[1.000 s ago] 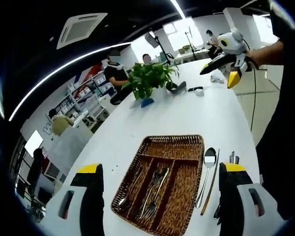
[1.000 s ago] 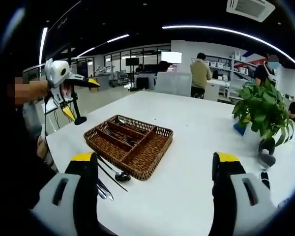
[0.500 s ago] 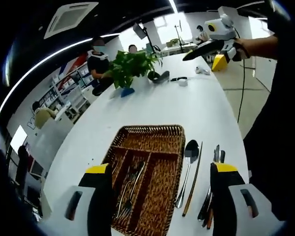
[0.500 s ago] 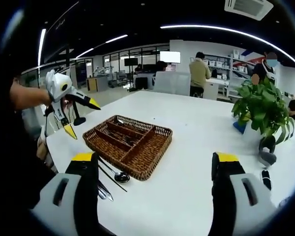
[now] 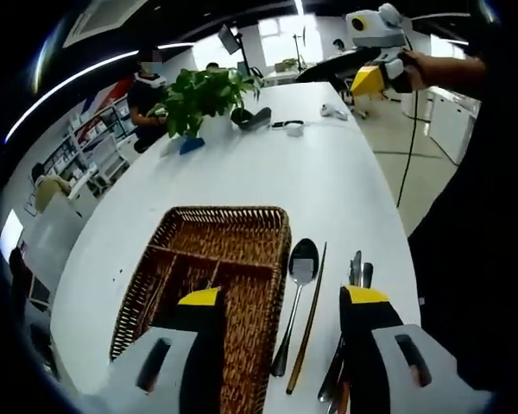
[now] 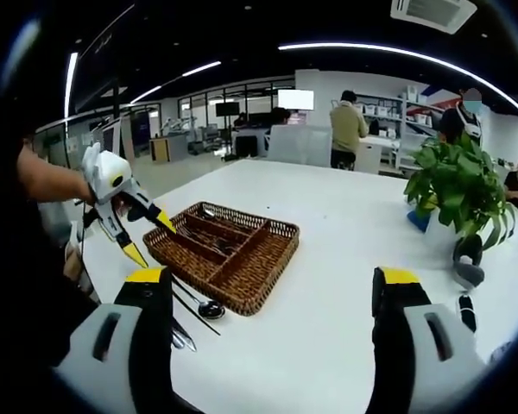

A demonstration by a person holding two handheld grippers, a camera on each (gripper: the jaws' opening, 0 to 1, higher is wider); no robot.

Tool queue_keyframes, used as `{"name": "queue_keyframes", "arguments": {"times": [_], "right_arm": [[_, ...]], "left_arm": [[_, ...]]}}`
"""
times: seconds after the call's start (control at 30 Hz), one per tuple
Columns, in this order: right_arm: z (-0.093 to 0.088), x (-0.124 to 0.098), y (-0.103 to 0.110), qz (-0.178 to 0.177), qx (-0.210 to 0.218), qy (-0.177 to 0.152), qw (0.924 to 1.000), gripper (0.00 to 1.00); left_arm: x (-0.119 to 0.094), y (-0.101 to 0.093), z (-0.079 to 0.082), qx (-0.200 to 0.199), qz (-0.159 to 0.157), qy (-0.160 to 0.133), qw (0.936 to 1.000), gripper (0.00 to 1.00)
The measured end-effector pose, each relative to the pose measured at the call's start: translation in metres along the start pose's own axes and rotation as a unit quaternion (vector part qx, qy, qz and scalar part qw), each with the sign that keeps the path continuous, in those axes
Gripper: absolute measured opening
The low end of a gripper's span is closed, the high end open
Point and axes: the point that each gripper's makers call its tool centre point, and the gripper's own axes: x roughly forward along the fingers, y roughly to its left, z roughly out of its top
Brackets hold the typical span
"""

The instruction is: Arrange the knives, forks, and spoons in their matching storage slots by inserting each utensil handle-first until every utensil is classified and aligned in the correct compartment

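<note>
A brown wicker cutlery basket (image 5: 242, 226) with lengthwise compartments lies on the white table (image 5: 328, 172). Right of it lie a spoon (image 5: 300, 264), a long dark thin utensil (image 5: 312, 306) and a bunch of metal utensils (image 5: 356, 269). My left gripper (image 5: 281, 297) is open, its jaws straddling the basket's right edge and the spoon. In the right gripper view it (image 6: 151, 240) hangs open over the basket's (image 6: 268, 259) left corner, above the spoon (image 6: 209, 308). Some cutlery (image 6: 209, 237) lies inside. My right gripper (image 6: 272, 276) is open and holds nothing; the left gripper view shows it (image 5: 363, 73) far off.
A potted green plant (image 5: 203, 90) (image 6: 453, 185) stands at the table's far end with small dark and white items (image 5: 285, 125) beside it. The table's edge (image 5: 397, 250) runs close along the loose utensils. People sit at desks in the background.
My left gripper has come down and closer to the basket's edge and the loose utensils, staying open. The right gripper has hardly moved.
</note>
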Motion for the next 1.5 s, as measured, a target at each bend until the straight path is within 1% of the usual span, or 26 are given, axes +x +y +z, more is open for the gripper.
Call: {"name": "queue_keyframes", "arguments": {"times": [0.07, 0.1, 0.2, 0.33, 0.4, 0.47, 0.53, 0.57, 0.6, 0.7, 0.77, 0.8, 0.87, 0.93, 1.03, 1.1, 1.13, 1.2, 1.23, 1.27, 1.33, 1.37, 1.4, 1.43, 1.47, 1.5], "right_arm": [[-0.001, 0.001, 0.0, 0.001, -0.002, 0.002, 1.0, 0.99], [-0.001, 0.001, 0.0, 0.002, -0.002, 0.004, 1.0, 1.0], [-0.003, 0.002, 0.002, 0.007, -0.006, 0.009, 0.9999, 1.0], [-0.004, 0.004, 0.008, 0.019, -0.018, 0.023, 0.9994, 1.0], [-0.002, 0.005, 0.01, 0.022, -0.023, 0.023, 0.9992, 1.0], [0.0, 0.005, 0.012, 0.028, -0.021, 0.022, 0.9992, 1.0], [-0.002, 0.006, 0.013, 0.032, -0.018, 0.033, 0.9988, 1.0], [-0.01, 0.004, 0.018, 0.045, -0.011, 0.062, 0.997, 1.0], [-0.005, 0.005, 0.019, 0.047, -0.02, 0.052, 0.9973, 1.0], [-0.004, 0.001, 0.028, 0.063, -0.034, 0.073, 0.9948, 1.0], [0.006, -0.001, 0.033, 0.068, -0.045, 0.071, 0.9942, 1.0], [0.011, -0.002, 0.036, 0.074, -0.045, 0.07, 0.9938, 1.0], [0.016, -0.002, 0.037, 0.074, -0.048, 0.072, 0.9935, 1.0], [0.017, -0.002, 0.035, 0.064, -0.065, 0.079, 0.9927, 1.0], [0.015, -0.003, 0.032, 0.06, -0.061, 0.083, 0.9929, 1.0], [0.015, -0.005, 0.031, 0.058, -0.056, 0.078, 0.9937, 1.0], [0.016, -0.005, 0.031, 0.057, -0.054, 0.077, 0.994, 1.0], [0.016, -0.006, 0.031, 0.056, -0.051, 0.073, 0.9944, 1.0], [0.016, -0.007, 0.031, 0.056, -0.051, 0.073, 0.9945, 1.0], [0.017, -0.007, 0.031, 0.056, -0.051, 0.072, 0.9945, 1.0], [0.017, -0.007, 0.032, 0.055, -0.053, 0.071, 0.9946, 1.0], [0.017, -0.007, 0.032, 0.055, -0.053, 0.07, 0.9946, 1.0], [0.018, -0.007, 0.032, 0.056, -0.052, 0.069, 0.9947, 1.0], [0.018, -0.007, 0.033, 0.056, -0.051, 0.068, 0.9948, 1.0], [0.018, -0.007, 0.033, 0.056, -0.052, 0.067, 0.9948, 1.0], [0.019, -0.007, 0.033, 0.057, -0.053, 0.067, 0.9947, 1.0]], "left_arm": [[0.007, -0.005, -0.004, -0.003, -0.013, 0.008, 0.9999, 0.4], [0.011, -0.005, -0.008, 0.003, -0.012, 0.017, 0.9998, 0.39], [0.021, -0.01, -0.013, 0.032, -0.019, 0.032, 0.9988, 0.37], [0.036, -0.019, -0.015, 0.038, -0.039, 0.042, 0.9976, 0.34], [0.044, -0.024, -0.019, 0.054, -0.047, 0.053, 0.996, 0.34], [0.052, -0.027, -0.024, 0.054, -0.055, 0.063, 0.9951, 0.32], [0.058, -0.028, -0.029, 0.05, -0.059, 0.072, 0.9944, 0.31], [0.062, -0.029, -0.033, 0.052, -0.062, 0.08, 0.9935, 0.31], [0.064, -0.029, -0.037, 0.054, -0.061, 0.091, 0.9925, 0.31], [0.072, -0.029, -0.043, 0.061, -0.062, 0.101, 0.991, 0.27], [0.078, -0.03, -0.045, 0.063, -0.064, 0.101, 0.9908, 0.26], [0.081, -0.028, -0.045, 0.074, -0.061, 0.097, 0.9906, 0.25], [0.084, -0.027, -0.048, 0.073, -0.062, 0.102, 0.9901, 0.24], [0.085, -0.027, -0.049, 0.072, -0.065, 0.103, 0.9899, 0.21], [0.088, -0.026, -0.049, 0.069, -0.07, 0.105, 0.9895, 0.17], [0.091, -0.024, -0.05, 0.072, -0.065, 0.104, 0.9898, 0.13], [0.092, -0.022, -0.05, 0.074, -0.059, 0.105, 0.9899, 0.09], [0.094, -0.017, -0.054, 0.076, -0.05, 0.113, 0.9893, 0.03], [0.094, -0.016, -0.053, 0.082, -0.048, 0.109, 0.9895, 0.01], [0.095, -0.017, -0.054, 0.084, -0.045, 0.113, 0.989, 0.01], [0.097, -0.017, -0.057, 0.108, -0.043, 0.121, 0.9858, 0.01], [0.1, -0.017, -0.051, 0.121, -0.039, 0.101, 0.9867, 0.01], [0.096, -0.019, -0.058, 0.104, -0.041, 0.118, 0.9867, 0.01], [0.097, -0.019, -0.055, 0.081, -0.04, 0.11, 0.9898, 0.01], [0.097, -0.018, -0.055, 0.068, -0.041, 0.107, 0.991, 0.01], [0.096, -0.018, -0.055, 0.072, -0.043, 0.106, 0.9908, 0.01]]}}
